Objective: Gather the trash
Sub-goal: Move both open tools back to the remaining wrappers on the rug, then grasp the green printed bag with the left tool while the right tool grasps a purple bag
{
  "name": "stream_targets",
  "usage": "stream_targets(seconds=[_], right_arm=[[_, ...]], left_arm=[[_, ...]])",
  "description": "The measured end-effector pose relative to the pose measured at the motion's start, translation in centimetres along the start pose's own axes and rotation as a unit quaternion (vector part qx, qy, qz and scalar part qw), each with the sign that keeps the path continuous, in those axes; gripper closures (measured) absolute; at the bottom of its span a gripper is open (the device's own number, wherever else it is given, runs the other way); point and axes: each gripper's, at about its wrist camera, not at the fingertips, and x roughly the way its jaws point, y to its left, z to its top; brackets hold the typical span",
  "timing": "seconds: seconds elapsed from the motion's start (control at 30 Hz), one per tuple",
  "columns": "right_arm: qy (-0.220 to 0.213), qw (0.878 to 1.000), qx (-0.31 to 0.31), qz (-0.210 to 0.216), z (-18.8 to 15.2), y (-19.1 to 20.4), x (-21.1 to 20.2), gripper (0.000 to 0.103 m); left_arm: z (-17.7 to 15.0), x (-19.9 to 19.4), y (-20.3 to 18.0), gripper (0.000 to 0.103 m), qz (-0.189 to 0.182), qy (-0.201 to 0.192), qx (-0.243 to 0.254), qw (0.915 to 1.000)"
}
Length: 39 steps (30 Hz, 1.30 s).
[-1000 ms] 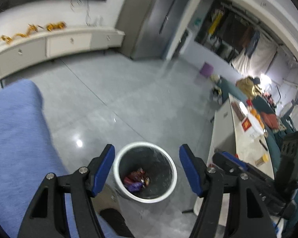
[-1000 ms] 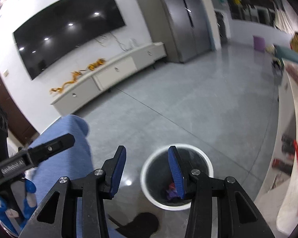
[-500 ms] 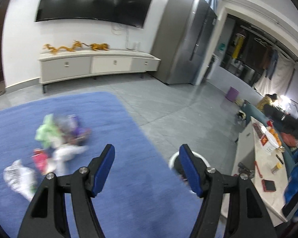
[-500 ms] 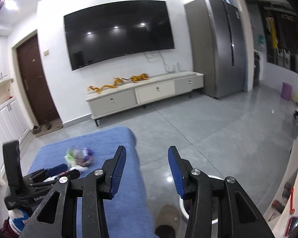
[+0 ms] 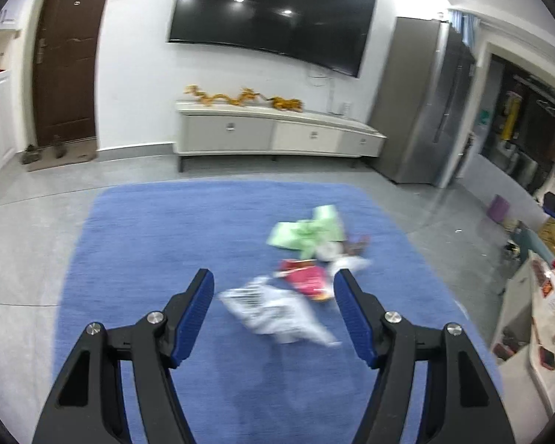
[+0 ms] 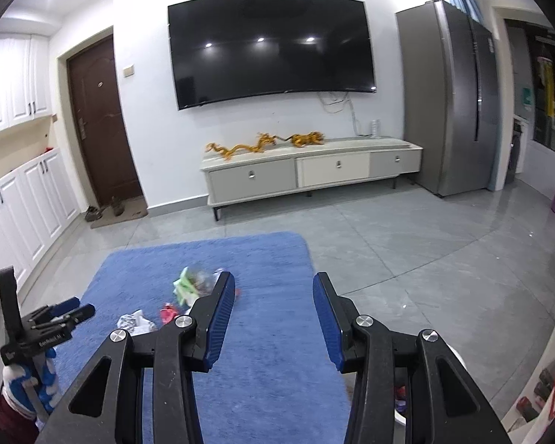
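Living room floor, grey tile with a big blue rug (image 5: 159, 244) laid over it. Trash pile (image 5: 307, 259) sits right of the rug's middle: a green bag, a pink wrapper, a white crumpled bag, all a bit blurry. Left gripper (image 5: 273, 314) hangs over it, jaws apart, nothing between them. Right gripper (image 6: 273, 318) is also spread and empty, off to the pile's right. TV (image 6: 273, 48) and a low cabinet (image 6: 310, 170) are on the far wall.
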Motion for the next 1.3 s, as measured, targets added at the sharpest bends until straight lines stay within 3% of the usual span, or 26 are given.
stream_targets(seconds=[0.13, 0.23, 0.7, 1.03, 1.3], right_arm=[[0.020, 0.999, -0.014, 0.021, 0.0, 1.6, 2.8, 0.062], [0.041, 0.998, -0.024, 0.038, -0.4, 2.9, 5.5, 0.062], [0.105, 0.990, -0.035, 0.092, -2.3, 1.8, 14.7, 0.062], [0.145, 0.981, -0.018, 0.127, -1.6, 1.1, 24.0, 0.062], [0.189, 0.966, 0.002, 0.175, -1.6, 2.4, 29.6, 0.062]], left_arm=[[0.3, 0.8, 3.0, 0.038, 0.019, 0.012, -0.001, 0.9997], [0.7, 1.8, 3.0, 0.038, 0.014, 0.026, 0.017, 0.9994], [4.5, 11.5, -3.5, 0.038, -0.066, 0.113, 0.100, 0.9864], [5.7, 16.4, -4.7, 0.038, -0.046, 0.143, 0.123, 0.9810], [5.9, 19.9, -4.9, 0.038, -0.033, 0.176, 0.157, 0.9712]])
